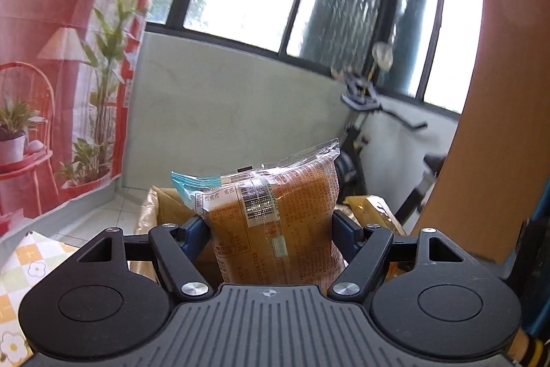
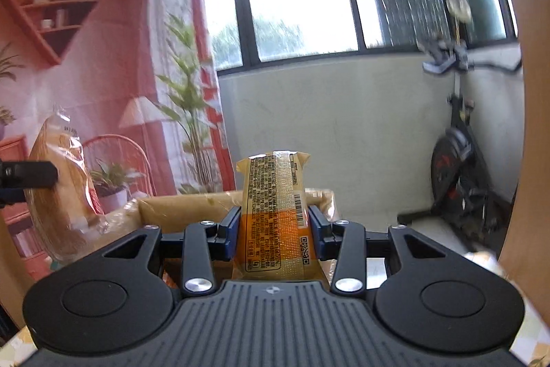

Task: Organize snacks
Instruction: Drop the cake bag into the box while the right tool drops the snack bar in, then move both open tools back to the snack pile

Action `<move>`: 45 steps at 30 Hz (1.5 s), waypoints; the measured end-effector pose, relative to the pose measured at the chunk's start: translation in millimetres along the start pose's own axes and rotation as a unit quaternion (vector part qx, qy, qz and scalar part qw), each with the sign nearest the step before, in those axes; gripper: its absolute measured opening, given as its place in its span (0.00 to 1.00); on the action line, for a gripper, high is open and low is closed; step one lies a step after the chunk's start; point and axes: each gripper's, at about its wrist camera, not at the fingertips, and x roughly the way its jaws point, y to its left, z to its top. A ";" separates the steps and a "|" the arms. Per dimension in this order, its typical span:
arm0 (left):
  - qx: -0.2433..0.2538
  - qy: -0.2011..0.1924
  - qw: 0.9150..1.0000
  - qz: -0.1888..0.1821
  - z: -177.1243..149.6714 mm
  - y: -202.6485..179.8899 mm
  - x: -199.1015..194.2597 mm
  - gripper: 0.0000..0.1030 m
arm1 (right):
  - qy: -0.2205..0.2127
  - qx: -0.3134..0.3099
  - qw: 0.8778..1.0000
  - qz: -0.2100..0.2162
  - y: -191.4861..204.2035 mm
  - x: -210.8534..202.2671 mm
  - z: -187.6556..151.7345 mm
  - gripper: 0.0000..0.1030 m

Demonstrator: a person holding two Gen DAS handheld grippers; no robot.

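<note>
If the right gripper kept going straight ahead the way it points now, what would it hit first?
Probably the cardboard box: its open top sits just ahead of the right gripper, which is shut on a snack pack. Beyond that stands the pale wall. Depth is hard to judge.

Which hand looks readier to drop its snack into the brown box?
Probably right: the right hand-held gripper holds its slim snack packet directly before the cardboard box, which fills its view more squarely.
</note>
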 end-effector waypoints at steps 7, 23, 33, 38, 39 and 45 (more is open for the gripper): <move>0.021 0.043 0.999 0.004 -1.8 0.3 40.1 0.73 | 0.042 0.007 0.999 -0.012 0.9 33.9 -11.7 0.41; 0.036 0.062 0.997 0.026 11.6 19.9 15.9 0.75 | 0.029 -0.026 0.999 -0.013 4.2 -8.0 -23.7 0.56; 0.061 0.059 0.996 0.029 -2.9 27.3 -50.6 0.85 | 0.005 0.006 1.000 -0.001 11.7 -60.5 -41.5 0.56; 0.043 0.090 0.995 0.029 -27.6 42.5 -67.8 0.89 | 0.007 0.028 1.000 0.004 13.2 -78.9 -62.3 0.56; 0.040 0.096 0.994 0.028 -34.0 44.0 -70.0 0.89 | 0.011 0.036 0.999 0.004 12.8 -81.3 -68.1 0.56; 0.022 0.134 0.990 0.027 -74.2 55.2 -69.5 0.89 | 0.048 0.062 0.997 -0.004 11.9 -84.5 -107.5 0.57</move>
